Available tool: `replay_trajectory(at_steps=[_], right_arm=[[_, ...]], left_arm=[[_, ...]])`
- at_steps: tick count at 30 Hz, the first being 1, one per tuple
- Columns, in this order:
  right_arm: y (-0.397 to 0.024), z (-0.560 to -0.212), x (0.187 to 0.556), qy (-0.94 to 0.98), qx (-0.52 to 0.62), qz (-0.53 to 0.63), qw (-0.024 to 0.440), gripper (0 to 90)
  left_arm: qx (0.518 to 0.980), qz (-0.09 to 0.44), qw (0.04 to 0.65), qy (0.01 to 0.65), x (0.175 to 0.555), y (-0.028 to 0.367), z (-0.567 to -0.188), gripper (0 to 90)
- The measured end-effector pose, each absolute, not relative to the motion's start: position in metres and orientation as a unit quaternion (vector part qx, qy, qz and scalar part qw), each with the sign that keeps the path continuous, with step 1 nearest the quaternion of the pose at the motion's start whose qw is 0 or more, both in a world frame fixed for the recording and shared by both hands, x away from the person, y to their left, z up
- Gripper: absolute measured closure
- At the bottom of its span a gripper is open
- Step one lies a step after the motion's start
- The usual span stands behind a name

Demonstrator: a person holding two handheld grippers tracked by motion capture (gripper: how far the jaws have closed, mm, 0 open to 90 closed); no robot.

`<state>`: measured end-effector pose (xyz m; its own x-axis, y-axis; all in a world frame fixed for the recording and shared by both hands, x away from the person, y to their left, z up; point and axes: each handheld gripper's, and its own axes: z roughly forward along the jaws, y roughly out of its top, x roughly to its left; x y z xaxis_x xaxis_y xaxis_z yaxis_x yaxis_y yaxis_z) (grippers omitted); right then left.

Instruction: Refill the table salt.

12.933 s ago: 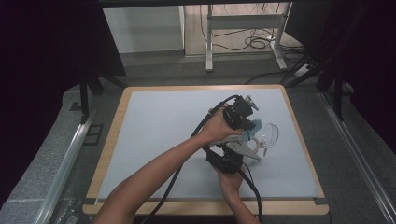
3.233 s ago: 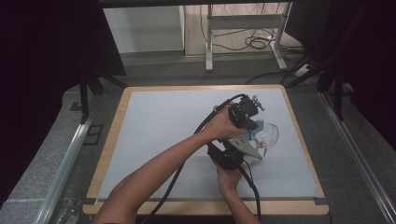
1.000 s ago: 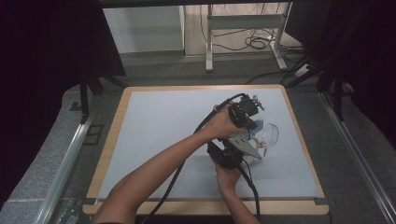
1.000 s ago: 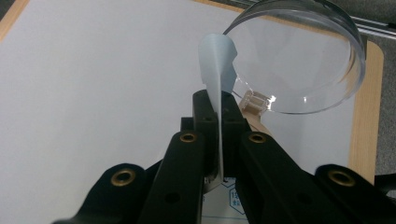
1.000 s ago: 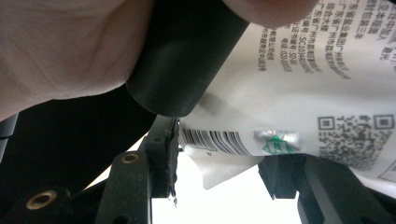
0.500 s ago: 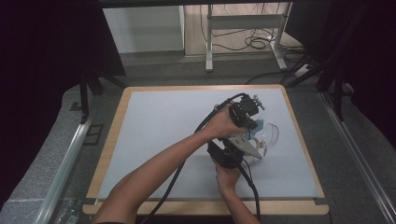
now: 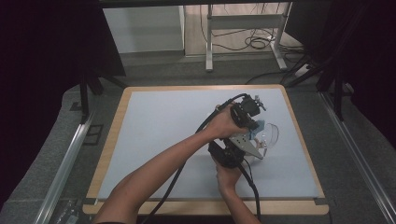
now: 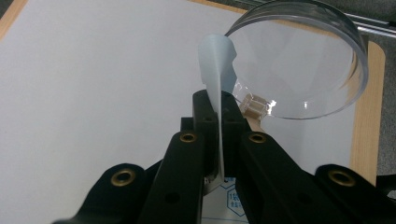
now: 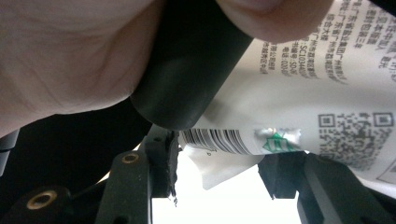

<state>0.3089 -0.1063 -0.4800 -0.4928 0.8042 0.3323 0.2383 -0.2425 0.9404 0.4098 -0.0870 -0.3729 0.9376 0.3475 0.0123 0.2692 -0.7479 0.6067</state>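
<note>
A clear round bowl (image 7: 270,134) is on the right part of the white mat; in the left gripper view the bowl (image 8: 303,70) lies just beyond the jaws. A white printed packet (image 9: 299,93) with a barcode and a QR code hangs between both grippers. My left gripper (image 8: 219,100) is shut on the packet's thin pale edge (image 8: 215,60), which stands up beside the bowl's rim. My right gripper (image 9: 224,158) is shut on the packet's barcode end. In the high view the left gripper (image 7: 254,125) is above the right gripper (image 7: 250,148), hands close together.
The white mat (image 7: 163,121) lies on a wooden board (image 7: 114,140) with bare room to the left and front. Black cables trail from both grippers toward the near edge. A metal rail (image 7: 65,163) runs along the left; table legs and floor cables lie behind.
</note>
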Motion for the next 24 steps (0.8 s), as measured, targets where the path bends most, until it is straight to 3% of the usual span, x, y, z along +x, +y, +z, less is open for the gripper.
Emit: replay_trajectory(at_steps=[24], right_arm=[[-0.1071, -0.4821, 0.3085, 0.578, 0.450, 0.645, 0.220, 54.3]], left_arm=[[0.932, 0.060, 0.315, 0.168, 0.4097, -0.0868, -0.3728, 89.8]])
